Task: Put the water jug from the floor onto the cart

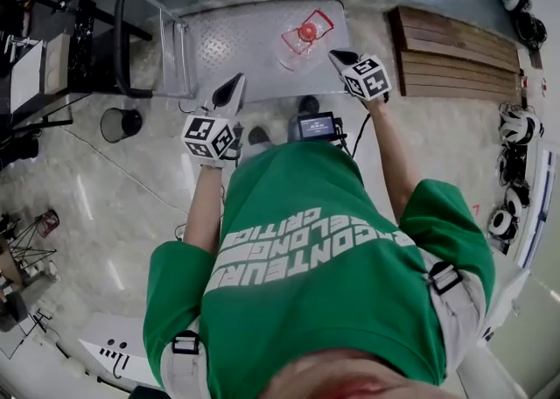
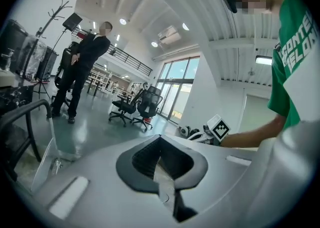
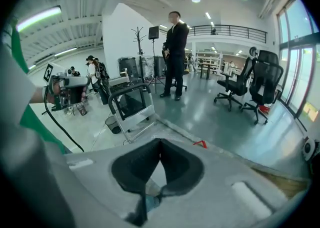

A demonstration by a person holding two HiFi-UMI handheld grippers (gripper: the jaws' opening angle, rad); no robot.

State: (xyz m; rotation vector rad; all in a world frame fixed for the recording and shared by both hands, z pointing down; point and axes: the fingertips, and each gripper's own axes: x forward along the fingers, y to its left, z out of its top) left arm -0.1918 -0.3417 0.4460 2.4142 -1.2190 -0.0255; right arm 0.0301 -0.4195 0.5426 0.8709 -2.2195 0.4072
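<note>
The jug (image 1: pixel 306 36) sits on the cart (image 1: pixel 223 43), toward the end away from the cart's handle (image 1: pixel 121 38), so the placing looks done. The left gripper (image 1: pixel 234 84) and right gripper (image 1: pixel 338 57) hang just short of the cart, each with jaws pressed together on nothing. Any tidying, I judge, means pushing the jug low down, further in from the cart's edge, so it cannot tip.

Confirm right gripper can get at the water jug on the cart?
Probably yes: the right gripper hangs just beside the water jug on the cart, nothing between them, though its jaws are together.
</note>
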